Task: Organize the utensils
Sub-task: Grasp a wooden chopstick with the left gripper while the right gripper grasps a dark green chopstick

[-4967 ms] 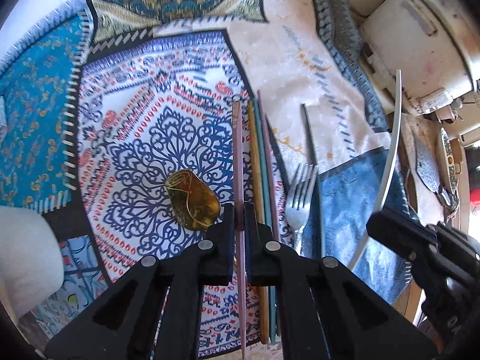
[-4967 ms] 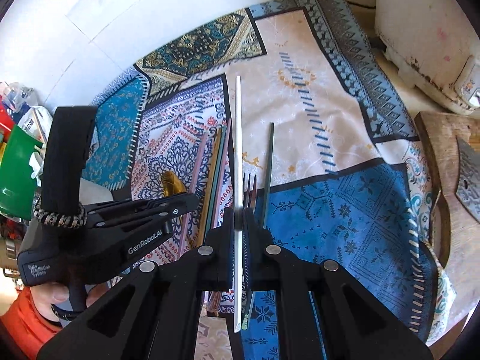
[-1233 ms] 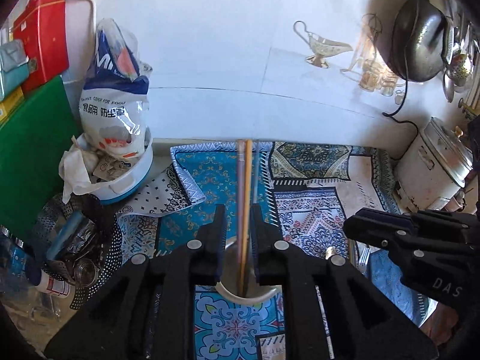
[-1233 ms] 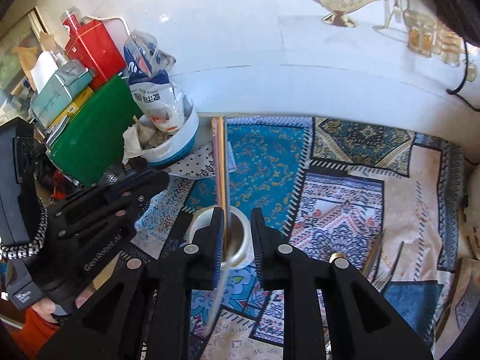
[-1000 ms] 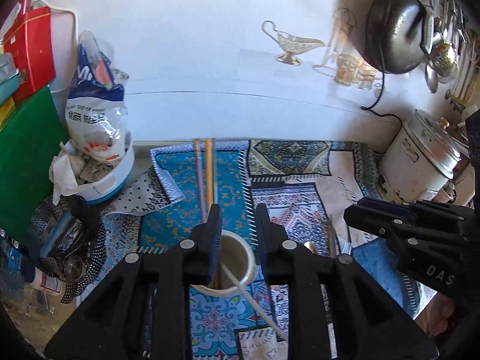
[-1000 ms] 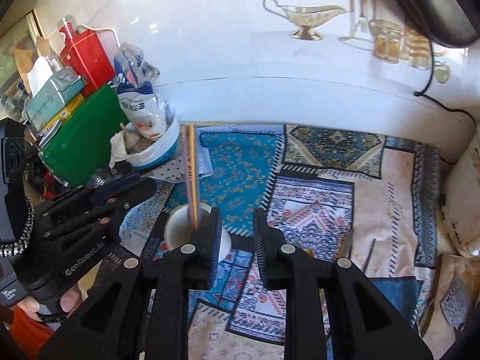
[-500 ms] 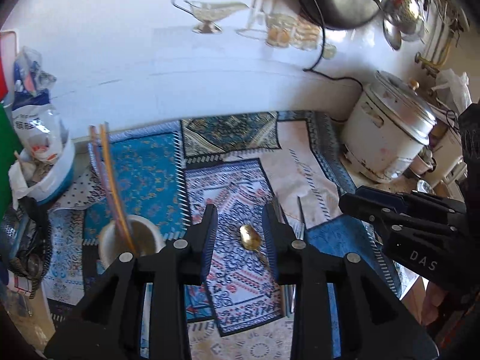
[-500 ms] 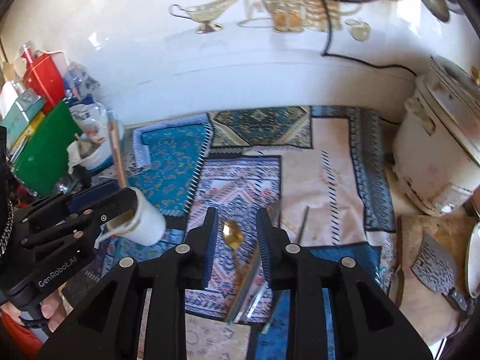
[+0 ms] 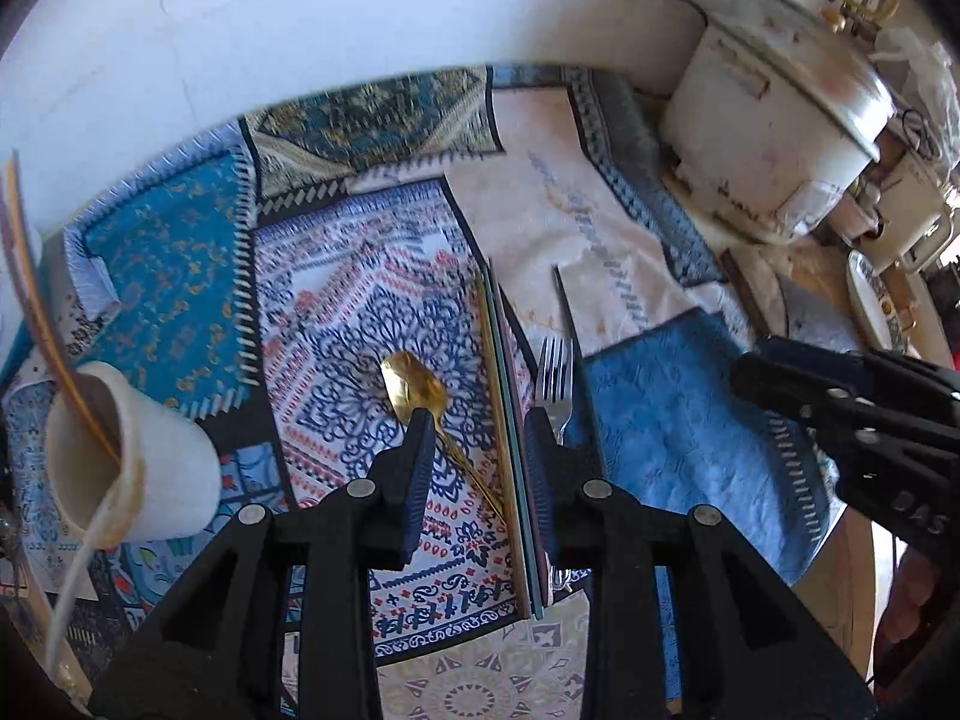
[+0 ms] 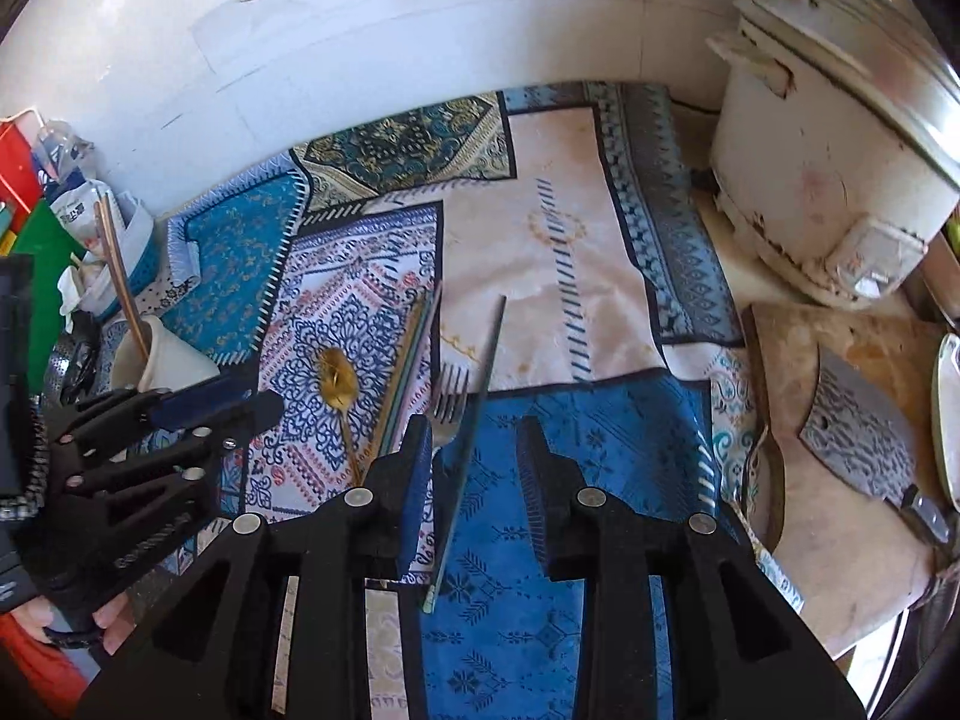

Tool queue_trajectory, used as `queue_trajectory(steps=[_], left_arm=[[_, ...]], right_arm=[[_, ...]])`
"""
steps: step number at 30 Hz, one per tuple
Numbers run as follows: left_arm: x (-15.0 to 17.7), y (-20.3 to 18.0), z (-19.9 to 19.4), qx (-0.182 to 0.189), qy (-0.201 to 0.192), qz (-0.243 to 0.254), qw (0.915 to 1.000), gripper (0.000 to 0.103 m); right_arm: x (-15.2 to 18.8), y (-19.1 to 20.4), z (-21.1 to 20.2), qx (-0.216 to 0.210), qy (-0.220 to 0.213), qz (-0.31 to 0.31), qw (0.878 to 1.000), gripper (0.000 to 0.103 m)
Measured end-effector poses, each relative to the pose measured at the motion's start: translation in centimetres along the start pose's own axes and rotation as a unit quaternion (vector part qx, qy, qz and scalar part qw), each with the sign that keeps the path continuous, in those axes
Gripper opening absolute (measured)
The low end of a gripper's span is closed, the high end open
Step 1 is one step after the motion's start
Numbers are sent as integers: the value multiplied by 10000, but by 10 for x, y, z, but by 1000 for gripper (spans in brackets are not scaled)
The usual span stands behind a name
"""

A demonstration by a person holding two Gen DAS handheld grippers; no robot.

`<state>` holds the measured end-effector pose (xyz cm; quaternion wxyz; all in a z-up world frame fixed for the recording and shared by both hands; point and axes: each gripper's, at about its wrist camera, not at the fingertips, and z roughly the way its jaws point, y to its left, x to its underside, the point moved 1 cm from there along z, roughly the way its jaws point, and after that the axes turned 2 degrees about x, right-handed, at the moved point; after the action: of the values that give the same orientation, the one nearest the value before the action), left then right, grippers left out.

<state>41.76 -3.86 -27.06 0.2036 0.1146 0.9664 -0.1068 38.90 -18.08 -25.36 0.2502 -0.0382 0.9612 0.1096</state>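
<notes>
Both claws empty, jaws parted; left claw (image 9: 474,438) poised over the paired chopsticks (image 9: 501,408) beside the gold spoon (image 9: 414,387); right claw (image 10: 474,450) over the dark chopstick (image 10: 474,420) by the fork (image 10: 450,405); cup (image 9: 162,468) (already holding sticks) at left; advise straddling one utensil only on the surface before closing.

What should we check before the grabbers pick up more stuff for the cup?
1. Left tool open and empty: ok.
2. Right tool open and empty: ok.
3. Chopsticks lie flat on the cloth between the left tool's fingers: ok.
4. Dark single chopstick lies between the right tool's fingers: ok.
5. White cup upright, with sticks already inside: ok.
6. Fork clear of the right tool's grab: cannot tell.
</notes>
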Motion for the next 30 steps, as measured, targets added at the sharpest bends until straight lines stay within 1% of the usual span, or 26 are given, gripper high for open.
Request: queue_trajectory(steps=[3, 5, 9, 10, 13, 14, 16, 18, 19, 22, 25, 30], left_arm=[[3, 0, 21, -38, 248, 7, 9997, 30], [3, 0, 32, -95, 356, 1, 9993, 30], [3, 1, 52, -88, 546, -18, 9985, 30], [4, 2, 58, -70, 607, -26, 9981, 30], [5, 5, 73, 142, 817, -107, 9965, 29], [5, 5, 76, 185, 862, -137, 9960, 28], [4, 6, 81, 244, 913, -147, 9954, 17], [3, 5, 83, 279, 892, -104, 9956, 15], [1, 4, 84, 233, 884, -73, 9958, 13], [-2, 4, 88, 185, 873, -100, 9960, 11], [-3, 5, 97, 93, 993, -107, 9950, 8], [-10, 7, 98, 155, 1025, -211, 9944, 8]], right_arm=[[4, -4, 5, -16, 84, 37, 10000, 26], [6, -7, 10, -29, 153, 36, 9999, 26], [11, -11, 19, -31, 279, 41, 9996, 26], [12, -12, 20, -42, 306, 52, 9995, 26], [14, -15, 25, -73, 362, 88, 9993, 26], [14, -15, 27, -66, 365, 93, 9993, 26], [14, -15, 30, -76, 376, 92, 9992, 26], [14, -15, 34, -100, 400, 111, 9991, 26], [14, -15, 35, -119, 416, 132, 9990, 26], [14, -16, 40, -160, 460, 157, 9987, 26], [14, -16, 44, -172, 497, 176, 9985, 26], [14, -17, 52, -194, 593, 223, 9978, 26]])
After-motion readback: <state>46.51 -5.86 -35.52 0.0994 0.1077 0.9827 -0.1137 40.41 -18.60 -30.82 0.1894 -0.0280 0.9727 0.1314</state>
